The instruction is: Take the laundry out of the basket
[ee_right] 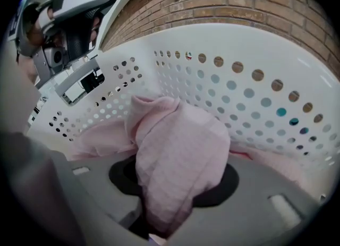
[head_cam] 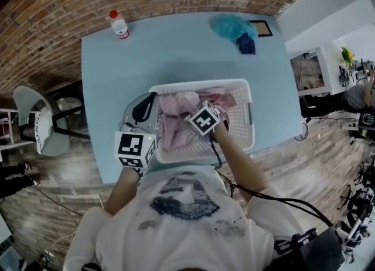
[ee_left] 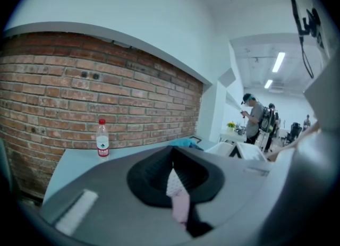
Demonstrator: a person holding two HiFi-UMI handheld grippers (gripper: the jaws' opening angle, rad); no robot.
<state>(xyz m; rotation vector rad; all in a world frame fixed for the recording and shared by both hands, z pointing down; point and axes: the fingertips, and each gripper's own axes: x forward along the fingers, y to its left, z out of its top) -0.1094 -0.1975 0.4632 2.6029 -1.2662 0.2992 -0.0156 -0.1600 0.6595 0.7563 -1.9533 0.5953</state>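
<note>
A white perforated laundry basket (head_cam: 243, 91) sits at the near edge of the light blue table (head_cam: 176, 53), with pink laundry (head_cam: 176, 109) piled inside. My right gripper (head_cam: 196, 120) reaches down into the basket and is shut on a bunched pink cloth (ee_right: 178, 149), which bulges up from between its jaws in front of the basket wall (ee_right: 249, 96). My left gripper (head_cam: 143, 107) hovers just outside the basket's left rim, its black fingertips together with nothing held. In the left gripper view, only a thin slit shows between the left gripper's (ee_left: 171, 154) jaws.
A plastic water bottle (head_cam: 119, 25) stands at the table's far left, near the brick wall. A teal cloth (head_cam: 231, 27) and a dark blue one (head_cam: 246, 44) lie at the far right. A grey chair (head_cam: 35, 117) stands left of the table. People (ee_left: 255, 120) stand across the room.
</note>
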